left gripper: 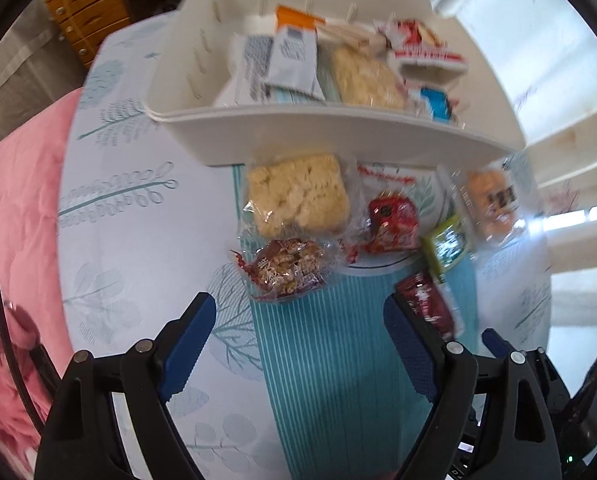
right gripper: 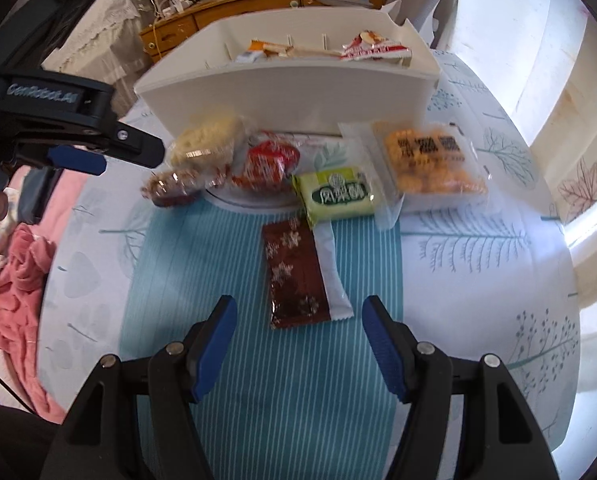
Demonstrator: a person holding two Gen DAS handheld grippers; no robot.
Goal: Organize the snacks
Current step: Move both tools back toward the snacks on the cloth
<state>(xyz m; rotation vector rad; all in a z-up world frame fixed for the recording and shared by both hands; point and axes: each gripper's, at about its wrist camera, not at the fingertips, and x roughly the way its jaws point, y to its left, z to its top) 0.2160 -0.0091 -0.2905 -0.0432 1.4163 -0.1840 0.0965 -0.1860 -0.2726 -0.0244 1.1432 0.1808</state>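
Both tongs hanging released, grasping nothing: left tongs (left gripper: 298,320) over nut bar (left gripper: 284,268), right tongs (right gripper: 298,322) over brown packet (right gripper: 296,274).

Bright window glare; blurred fisheye edges

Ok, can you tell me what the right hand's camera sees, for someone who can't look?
Open, empty jaws of the right gripper point down at a dark brown snack packet on a striped cloth. Beyond lie more snacks and a white bin.
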